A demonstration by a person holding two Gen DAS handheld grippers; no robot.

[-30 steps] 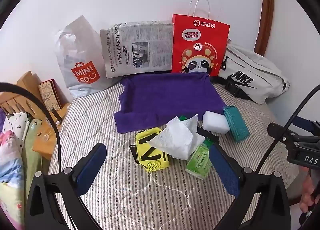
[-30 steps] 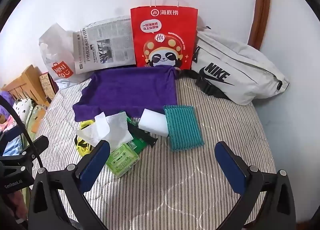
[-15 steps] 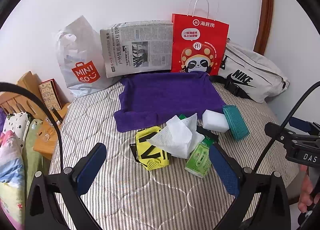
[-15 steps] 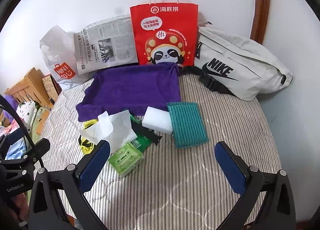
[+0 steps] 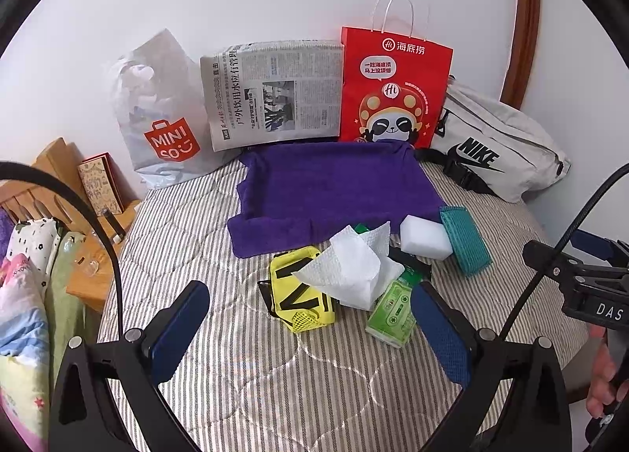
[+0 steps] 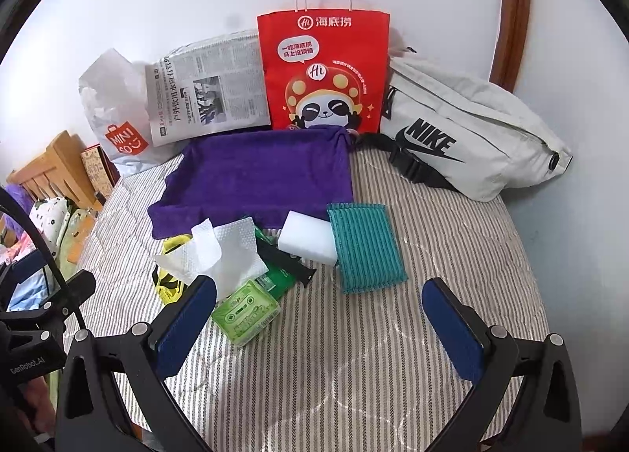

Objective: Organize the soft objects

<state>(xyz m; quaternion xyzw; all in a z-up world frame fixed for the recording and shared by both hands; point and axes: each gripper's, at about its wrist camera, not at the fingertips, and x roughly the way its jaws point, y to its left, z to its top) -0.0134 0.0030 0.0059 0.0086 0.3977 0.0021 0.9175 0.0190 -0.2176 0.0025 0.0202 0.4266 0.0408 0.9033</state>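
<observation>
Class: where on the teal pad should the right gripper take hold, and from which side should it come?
Grip the teal pad across its near short edge, with the right gripper coming from the front. It lies flat; the sponge crowds its left side, while the near and right edges sit clear.

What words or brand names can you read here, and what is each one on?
"MINISO": white plastic bag.
"海底捞": red paper bag; its smaller print is blurred.
"NIKE": grey waist bag.
"DAS": right gripper body, cut off.
"GenRobot.AI": left gripper body.
Newspaper: too blurred to read.
</observation>
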